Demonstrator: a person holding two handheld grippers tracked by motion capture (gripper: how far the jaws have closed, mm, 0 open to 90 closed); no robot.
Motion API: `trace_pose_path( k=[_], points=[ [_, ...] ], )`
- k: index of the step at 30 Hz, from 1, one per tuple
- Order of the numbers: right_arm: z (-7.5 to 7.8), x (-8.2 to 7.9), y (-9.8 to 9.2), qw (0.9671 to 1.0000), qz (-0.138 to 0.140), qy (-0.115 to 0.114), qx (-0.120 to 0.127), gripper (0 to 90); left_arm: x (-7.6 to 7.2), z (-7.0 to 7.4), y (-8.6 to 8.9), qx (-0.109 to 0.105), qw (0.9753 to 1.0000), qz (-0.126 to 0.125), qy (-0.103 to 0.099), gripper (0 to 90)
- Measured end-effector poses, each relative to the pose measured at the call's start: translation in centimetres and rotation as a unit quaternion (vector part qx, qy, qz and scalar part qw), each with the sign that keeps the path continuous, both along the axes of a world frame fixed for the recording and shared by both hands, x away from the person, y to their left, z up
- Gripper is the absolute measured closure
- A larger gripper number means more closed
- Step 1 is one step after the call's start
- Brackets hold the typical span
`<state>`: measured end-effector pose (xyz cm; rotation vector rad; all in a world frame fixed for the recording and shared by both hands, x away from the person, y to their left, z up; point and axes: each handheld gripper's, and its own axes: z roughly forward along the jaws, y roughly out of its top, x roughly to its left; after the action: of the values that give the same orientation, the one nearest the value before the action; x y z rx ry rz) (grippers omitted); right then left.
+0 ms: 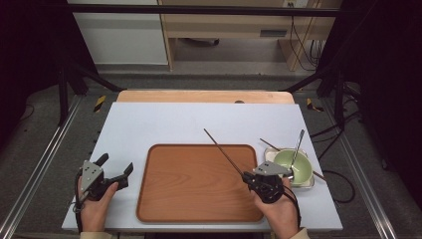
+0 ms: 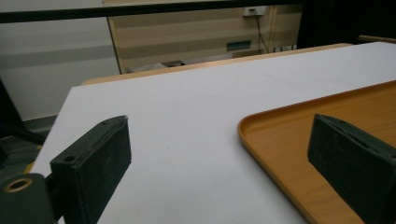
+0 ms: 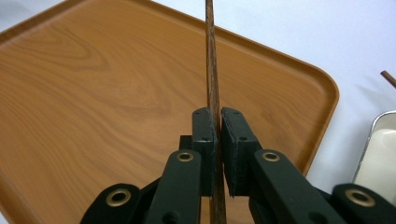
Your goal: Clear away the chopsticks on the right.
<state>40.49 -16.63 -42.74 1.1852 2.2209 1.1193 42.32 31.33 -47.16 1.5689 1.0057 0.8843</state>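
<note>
One chopstick (image 3: 212, 88) sits clamped in right gripper (image 3: 218, 135) jaws — its lower end hidden; left gripper (image 2: 219, 163) jaws wide.

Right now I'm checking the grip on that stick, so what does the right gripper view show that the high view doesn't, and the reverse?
Right gripper view alone: the jaws of the right gripper pressed shut on the dark chopstick, seen close.

High view alone: the left gripper open beside the tray, the green bowl with a utensil leaning in it, and a second chopstick behind it.

Both: the wooden tray, the white table, the held chopstick.
</note>
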Motion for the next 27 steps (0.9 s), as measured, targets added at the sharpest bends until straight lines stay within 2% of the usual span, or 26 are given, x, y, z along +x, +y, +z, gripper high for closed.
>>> trace_pose_path(
  k=[2, 5, 9, 11, 15, 17, 20, 22, 25, 27],
  points=[
    [0.0, -0.2, 0.0, 1.0, 0.0, 0.002, 0.006, 84.6, -0.2, 0.2, 0.0, -0.001, 1.0, -0.008, -0.004, 5.4],
    [-0.2, -0.5, 0.2, 0.9999, -0.003, 0.005, 0.013, 84.6, -0.6, 0.5, 0.1, -0.012, 0.9998, -0.007, -0.013, 5.4],
    [-0.6, -1.0, 0.5, 0.9998, -0.007, 0.015, 0.013, 84.6, -0.8, 0.5, 0.5, -0.019, 0.9997, 0.001, -0.012, 5.6],
    [-0.6, -1.2, 0.8, 0.9998, -0.011, 0.015, 0.006, 84.6, -1.0, 0.6, 0.8, -0.02, 0.9997, 0.006, -0.012, 5.6],
    [-0.9, -1.6, 1.0, 0.9992, -0.019, 0.035, 0.004, 84.6, -1.1, 0.8, 0.9, -0.024, 0.9995, 0.008, -0.017, 5.7],
    [-1.4, -1.7, 1.2, 0.9987, -0.019, 0.048, 0.002, 84.6, -1.0, 0.6, 0.9, -0.019, 0.9997, 0.009, -0.016, 5.7],
    [-1.7, -1.9, 1.6, 0.9984, -0.014, 0.055, -0.003, 84.6, -0.9, 0.5, 1.0, -0.016, 0.9997, 0.01, -0.014, 5.7],
    [-1.9, -2.2, 1.8, 0.9979, -0.019, 0.062, -0.002, 84.6, -0.9, 0.5, 1.0, -0.018, 0.9997, 0.012, -0.014, 5.8],
    [-2.6, -2.9, 1.7, 0.9971, -0.027, 0.07, -0.017, 84.6, -1.0, 0.5, 1.0, -0.015, 0.9997, 0.013, -0.012, 5.9],
    [-2.9, -3.2, 1.6, 0.9963, -0.032, 0.078, -0.016, 84.6, -1.1, 0.6, 1.0, -0.016, 0.9997, 0.013, -0.015, 6.0]
  ],
)
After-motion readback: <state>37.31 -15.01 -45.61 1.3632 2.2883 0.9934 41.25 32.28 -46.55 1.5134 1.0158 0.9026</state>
